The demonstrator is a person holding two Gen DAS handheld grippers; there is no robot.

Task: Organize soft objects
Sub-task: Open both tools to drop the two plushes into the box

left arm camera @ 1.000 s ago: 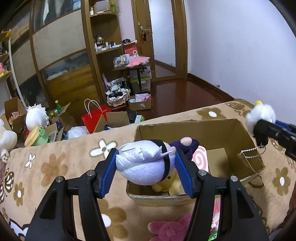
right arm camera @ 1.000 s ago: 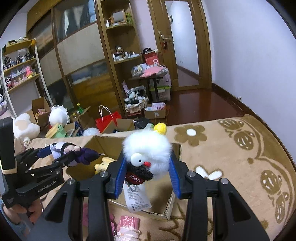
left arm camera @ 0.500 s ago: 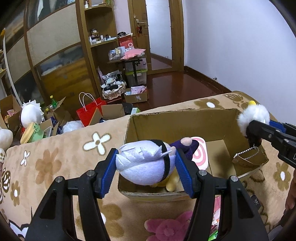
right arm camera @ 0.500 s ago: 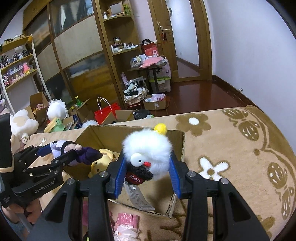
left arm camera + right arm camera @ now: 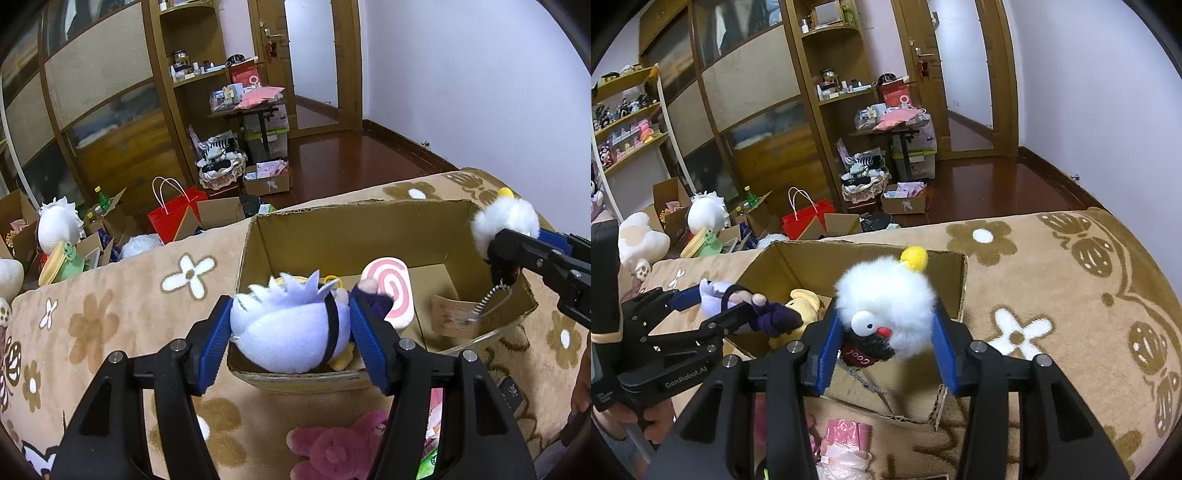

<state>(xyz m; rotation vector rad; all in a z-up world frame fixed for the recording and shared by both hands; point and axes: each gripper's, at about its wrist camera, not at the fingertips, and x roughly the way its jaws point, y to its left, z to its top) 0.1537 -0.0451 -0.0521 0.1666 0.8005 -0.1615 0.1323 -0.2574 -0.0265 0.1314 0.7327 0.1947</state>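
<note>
The left wrist view looks straight into the cardboard box [image 5: 354, 236] on the tan flowered blanket [image 5: 110, 317]. It shows a pink swirl cushion [image 5: 388, 291] standing near the middle of the box floor, a paper tag [image 5: 450, 317] on a bead chain at about 3 o'clock inside the box, and a magenta plush [image 5: 332, 446] lying on the blanket at 6 o'clock, outside the near wall. None of these can be made out from the other camera.

The right wrist view gives instead the yellow plush [image 5: 805, 306] on the box floor at about 9 o'clock, the white toy's face with one round eye and a red beak, its dark scarf, and pink packets [image 5: 846, 432] on the blanket at 6 o'clock.

The left gripper [image 5: 291, 328] has the lavender spiky-haired doll [image 5: 291, 332] between its blue pads, over the near edge of the box; its purple body points toward 2 o'clock. The jaws are opening, yet both pads touch the doll's head.

The right gripper [image 5: 884, 339] has the white fluffy toy [image 5: 886, 302] with a yellow pompom between its pads, above the box's near right corner. These jaws are opening too; the left pad meets the fur, while at the right pad I cannot tell whether it touches.
</note>
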